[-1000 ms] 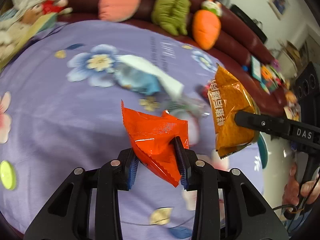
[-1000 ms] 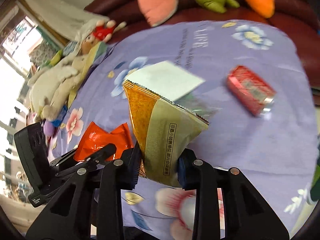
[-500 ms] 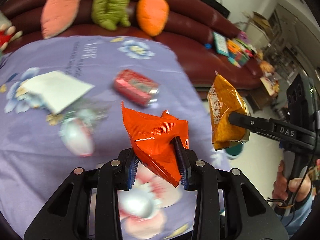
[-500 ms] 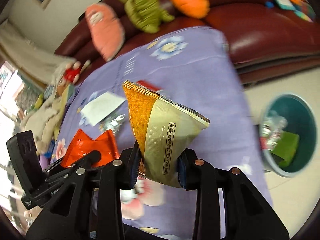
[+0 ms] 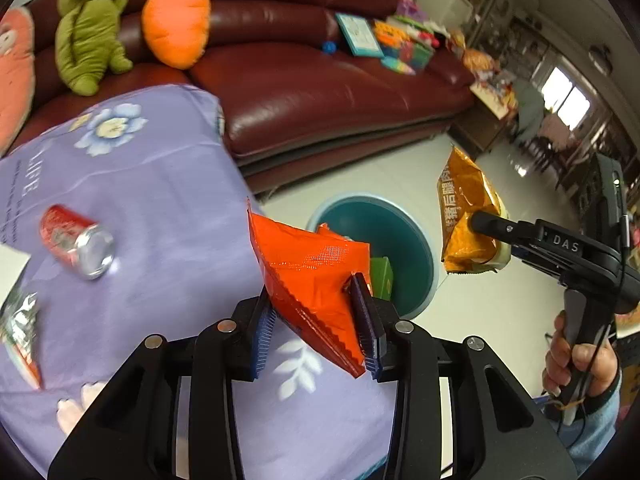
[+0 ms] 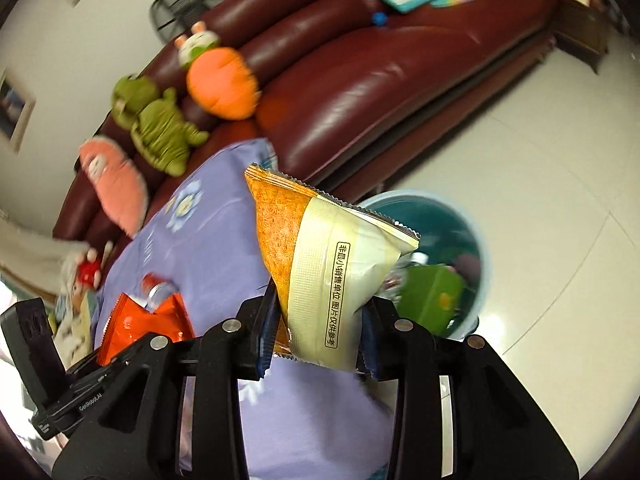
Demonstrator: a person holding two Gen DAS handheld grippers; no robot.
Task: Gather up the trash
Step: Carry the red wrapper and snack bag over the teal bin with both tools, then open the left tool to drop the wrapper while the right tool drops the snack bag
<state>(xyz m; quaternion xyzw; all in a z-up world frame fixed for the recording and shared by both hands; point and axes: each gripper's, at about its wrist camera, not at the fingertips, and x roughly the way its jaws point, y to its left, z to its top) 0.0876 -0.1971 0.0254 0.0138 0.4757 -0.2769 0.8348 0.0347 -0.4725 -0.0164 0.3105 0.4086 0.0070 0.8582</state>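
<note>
Left wrist view: the left claw (image 5: 318,326) pinched a crinkled orange wrapper (image 5: 310,276) at the tabletop (image 5: 168,208) edge, beside the round teal bin (image 5: 404,240) on the floor.

Right wrist view: the right claw (image 6: 318,338) pinched a glossy orange-and-cream snack bag (image 6: 324,264) upright; the bin (image 6: 478,240) stood beyond the tabletop (image 6: 224,236) edge.

Round teal trash bin (image 5: 404,240) partly hid behind the crinkly red-orange wrapper (image 5: 316,276), salmon-pink plush cushion (image 5: 14,68) was cut off, red soda can (image 5: 76,242) looked blurry
</note>
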